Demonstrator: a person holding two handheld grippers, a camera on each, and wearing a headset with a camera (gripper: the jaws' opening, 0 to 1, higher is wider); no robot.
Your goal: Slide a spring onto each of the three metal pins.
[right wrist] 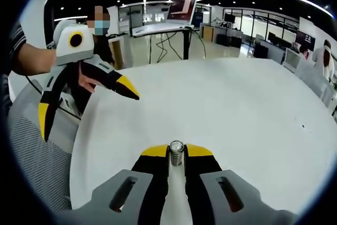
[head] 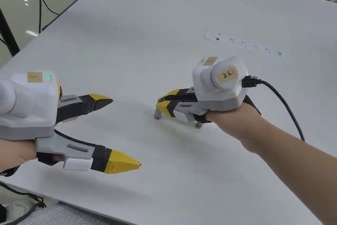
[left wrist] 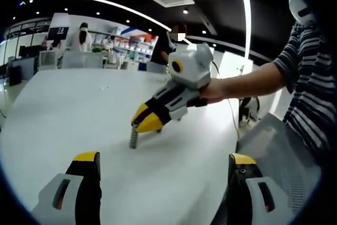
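Right claw (head: 164, 105) pinched a spring (right wrist: 176, 154) on the counter (head: 158, 25); left claw (head: 120, 132) gaped at eight o'clock. Next it likely needed a pin.

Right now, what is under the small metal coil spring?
The bare white table; the small metal coil spring stands on it, pinched by the right gripper. Its inside is hidden.

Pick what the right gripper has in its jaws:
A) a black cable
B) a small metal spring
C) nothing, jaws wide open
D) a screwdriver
B: the right gripper has its jaws closed on a small coiled spring, whose lower end reaches down to the white table in the left gripper view.
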